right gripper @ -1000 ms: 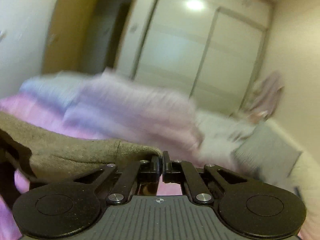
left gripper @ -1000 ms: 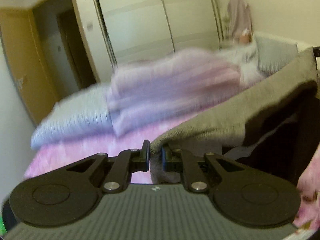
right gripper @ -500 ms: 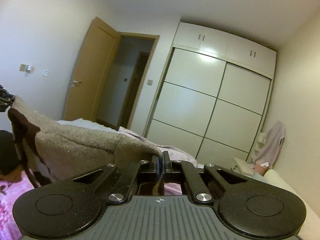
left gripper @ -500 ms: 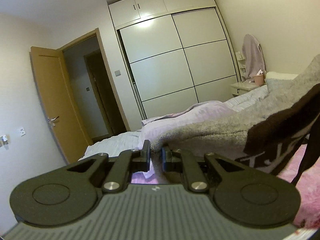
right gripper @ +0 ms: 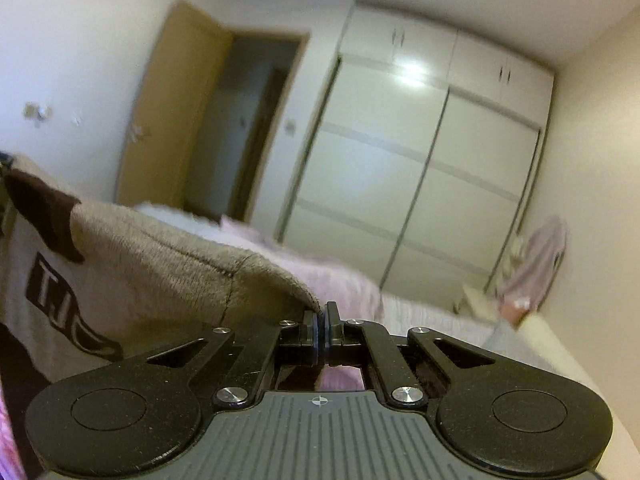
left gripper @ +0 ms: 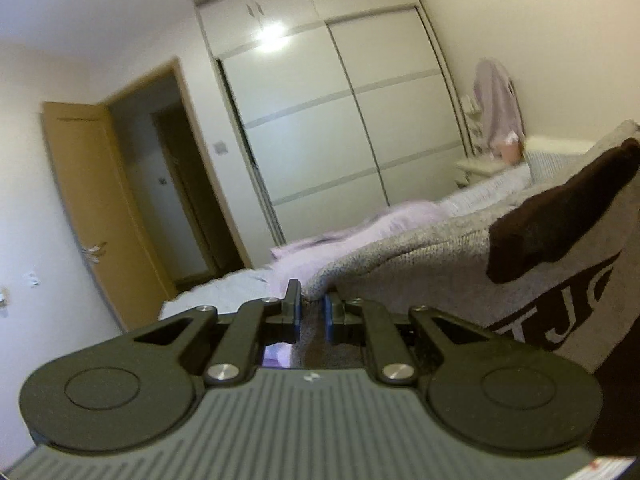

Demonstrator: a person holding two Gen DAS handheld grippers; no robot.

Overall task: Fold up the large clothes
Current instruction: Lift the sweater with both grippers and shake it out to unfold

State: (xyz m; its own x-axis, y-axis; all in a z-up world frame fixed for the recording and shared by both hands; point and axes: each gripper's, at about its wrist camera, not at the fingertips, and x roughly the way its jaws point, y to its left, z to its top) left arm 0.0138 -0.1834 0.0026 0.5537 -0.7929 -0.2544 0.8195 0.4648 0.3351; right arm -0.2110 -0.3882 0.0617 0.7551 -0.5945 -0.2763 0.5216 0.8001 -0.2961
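Two grippers held one grey knitted sweater [left gripper: 420, 264] stretched between them above the bed [left gripper: 488, 192]. The left gripper [left gripper: 311, 314] had its fingers nearly closed, pinching a corner of the fabric's top edge, and the cloth ran off to the right of that view, where a dark brown patch and dark lettering showed on it. The right gripper [right gripper: 322, 330] was fully closed on the opposite corner of the same edge (the sweater [right gripper: 152, 276] hung away to the left there). Pale lilac bedding [right gripper: 340, 280] lay behind the garment, with a white wardrobe [left gripper: 340, 120] and an open wooden door [left gripper: 100, 208] beyond.
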